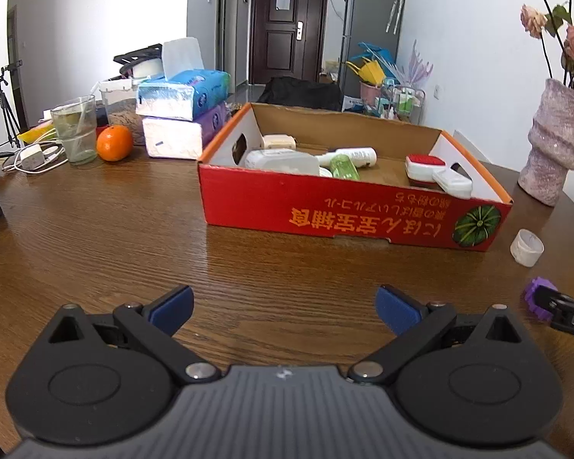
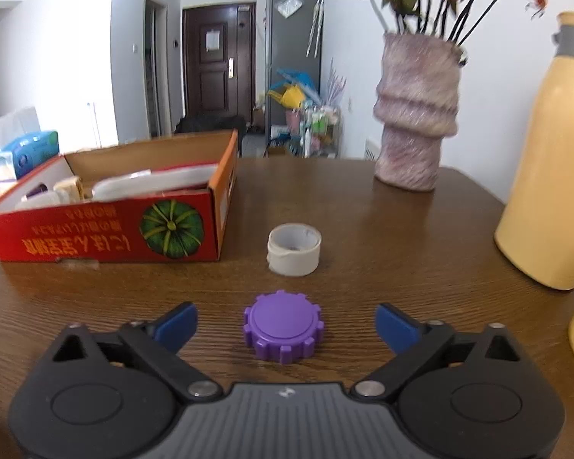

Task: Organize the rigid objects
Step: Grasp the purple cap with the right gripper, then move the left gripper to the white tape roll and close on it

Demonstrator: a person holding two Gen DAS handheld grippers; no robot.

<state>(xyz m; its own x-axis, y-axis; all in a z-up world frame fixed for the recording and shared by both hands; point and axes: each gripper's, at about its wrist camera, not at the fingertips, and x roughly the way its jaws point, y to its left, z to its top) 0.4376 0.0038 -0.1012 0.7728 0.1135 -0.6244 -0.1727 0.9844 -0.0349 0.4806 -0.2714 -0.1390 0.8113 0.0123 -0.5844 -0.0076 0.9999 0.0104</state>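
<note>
A purple gear-shaped cap [image 2: 282, 327] lies flat on the wooden table, right between the blue pads of my right gripper [image 2: 285, 325], which stands open with a gap on each side of the cap. Beyond it stands a white ring-shaped cap [image 2: 294, 249]. The red cardboard box [image 1: 348, 212] holds several white and green bottles and a red-and-white item. My left gripper [image 1: 285, 308] is open over bare table in front of the box, with nothing between its pads. In the left wrist view the purple cap [image 1: 535, 298] and white cap [image 1: 527, 248] sit at the far right.
A pink vase [image 2: 417, 114] with flowers stands behind the caps, and a tall yellow flask [image 2: 551, 176] rises at the right edge. Left of the box are tissue packs [image 1: 183, 114], an orange [image 1: 114, 143] and a glass [image 1: 76, 130].
</note>
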